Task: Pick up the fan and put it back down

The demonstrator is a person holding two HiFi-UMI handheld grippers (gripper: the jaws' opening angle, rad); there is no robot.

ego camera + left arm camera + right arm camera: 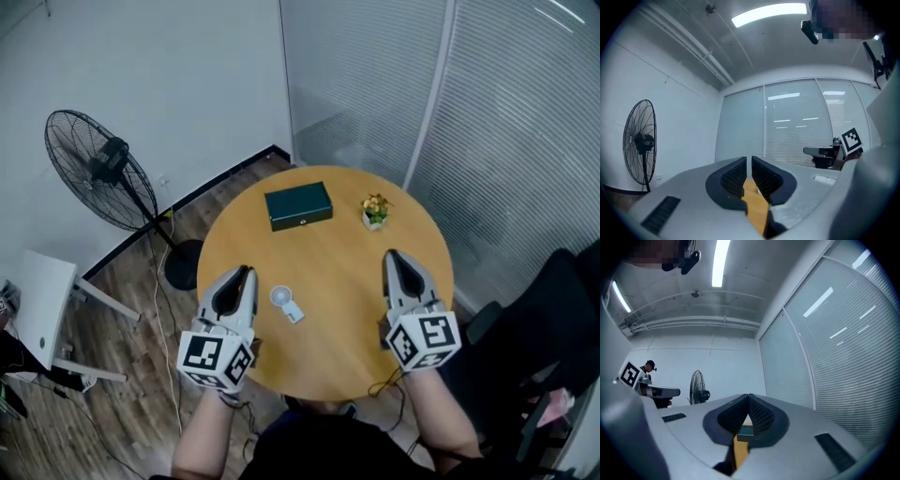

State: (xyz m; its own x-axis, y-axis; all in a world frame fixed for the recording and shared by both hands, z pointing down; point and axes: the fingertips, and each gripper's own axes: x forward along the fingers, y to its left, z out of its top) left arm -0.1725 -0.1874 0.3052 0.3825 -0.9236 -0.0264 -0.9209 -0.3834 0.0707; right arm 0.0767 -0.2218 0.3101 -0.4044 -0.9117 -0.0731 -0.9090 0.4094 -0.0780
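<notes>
A small white hand fan (286, 303) lies flat on the round wooden table (328, 352), between my two grippers and touched by neither. My left gripper (247, 271) hovers just left of it, jaws nearly together with a thin slit and nothing between them (749, 160). My right gripper (393, 254) hangs over the table's right side, its tips meeting on nothing (748, 397). Both point level, away from me. A tall black floor fan (98, 169) stands on the floor to the left, also in the left gripper view (641, 140) and the right gripper view (697, 386).
A dark green box (298, 206) and a small potted plant (375, 210) sit at the table's far side. A white desk (42, 305) stands at the left, a black chair (553, 328) at the right. Glass walls with blinds close off the back right.
</notes>
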